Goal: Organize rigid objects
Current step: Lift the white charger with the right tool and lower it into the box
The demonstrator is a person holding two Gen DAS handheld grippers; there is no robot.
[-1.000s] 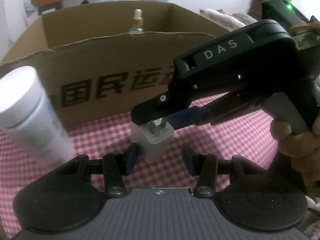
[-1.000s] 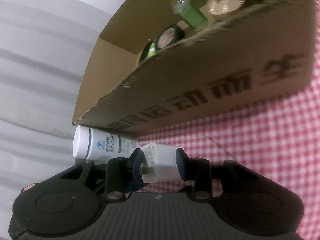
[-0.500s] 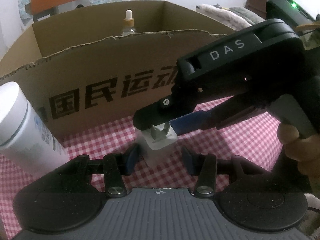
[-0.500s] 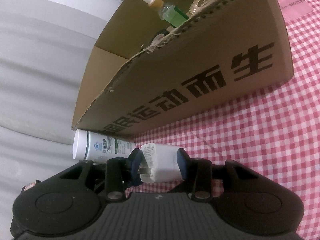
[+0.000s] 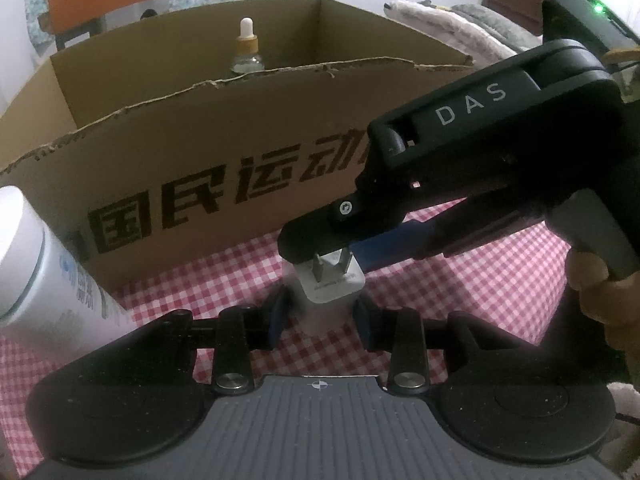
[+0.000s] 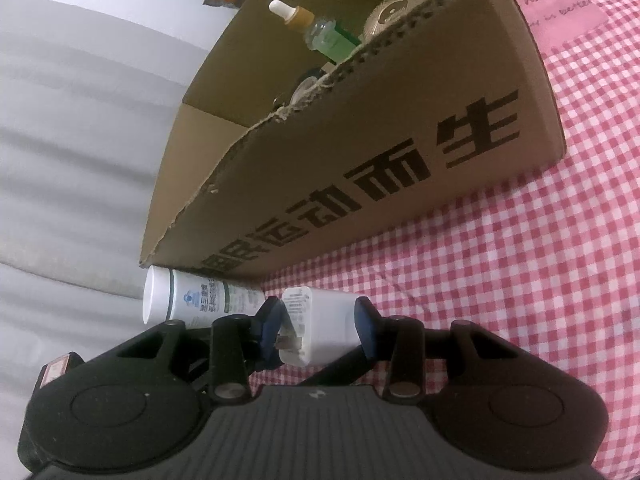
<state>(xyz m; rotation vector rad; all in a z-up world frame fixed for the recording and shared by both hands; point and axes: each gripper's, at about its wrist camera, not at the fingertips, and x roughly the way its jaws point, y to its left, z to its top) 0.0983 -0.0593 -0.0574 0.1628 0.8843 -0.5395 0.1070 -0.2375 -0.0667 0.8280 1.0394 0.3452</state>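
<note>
A white charger plug (image 5: 334,286) hangs just above the red checked cloth, prongs up in the left wrist view. My right gripper (image 5: 332,258) reaches in from the right and is shut on it; in the right wrist view the charger plug (image 6: 328,320) sits end to end between the right gripper (image 6: 316,330) pads. My left gripper (image 5: 320,316) straddles the plug's lower body. Its jaws are closing, and the pads stand right at the plug's sides without clearly pressing.
An open cardboard box (image 5: 200,140) stands right behind, holding a dropper bottle (image 5: 246,52) and a round lid (image 6: 390,14). A white tube (image 5: 40,280) lies at the box's left front corner. A hand (image 5: 600,292) grips the right tool. Checked cloth (image 6: 520,280) stretches to the right.
The left gripper's jaws have narrowed around the charger plug. The right gripper keeps its grip on the plug, and both hands stay nearly in place.
</note>
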